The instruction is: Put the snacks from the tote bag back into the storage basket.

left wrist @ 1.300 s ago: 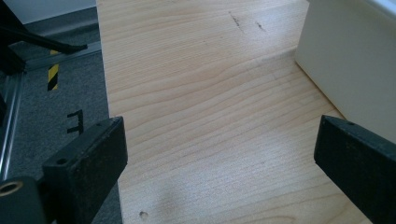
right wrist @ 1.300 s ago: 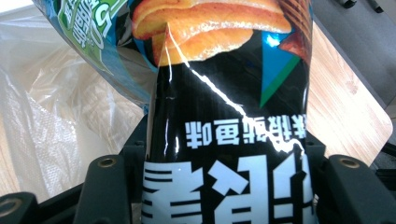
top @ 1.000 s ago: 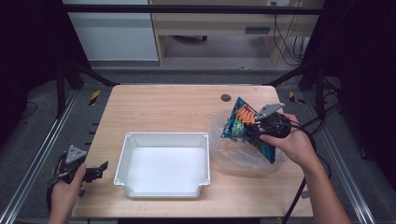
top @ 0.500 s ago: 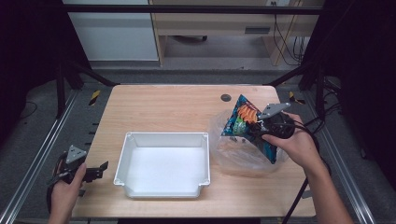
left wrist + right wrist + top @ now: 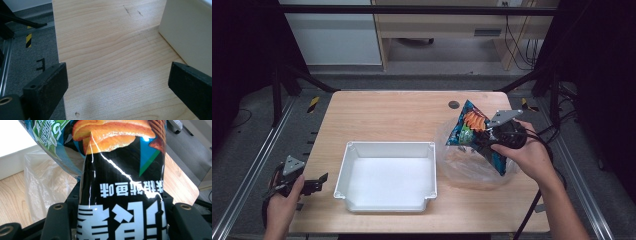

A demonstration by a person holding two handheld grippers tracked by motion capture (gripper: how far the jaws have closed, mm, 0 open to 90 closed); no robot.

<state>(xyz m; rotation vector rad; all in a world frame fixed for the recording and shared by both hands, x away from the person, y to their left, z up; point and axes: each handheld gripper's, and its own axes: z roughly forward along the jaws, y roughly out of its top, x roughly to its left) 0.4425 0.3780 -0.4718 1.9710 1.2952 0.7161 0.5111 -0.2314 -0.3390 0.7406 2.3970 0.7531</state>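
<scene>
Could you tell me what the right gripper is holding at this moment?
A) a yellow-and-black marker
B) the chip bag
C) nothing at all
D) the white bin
B: the right gripper has its jaws shut on the chip bag, whose dark printed foil runs between them in the right gripper view, above the clear plastic bag.

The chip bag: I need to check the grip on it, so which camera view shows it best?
The right gripper view: the chip bag fills the frame, pinched between the right gripper's black jaws. The high view shows the chip bag small, above a clear plastic bag. The left gripper view looks at table and bin wall.
</scene>
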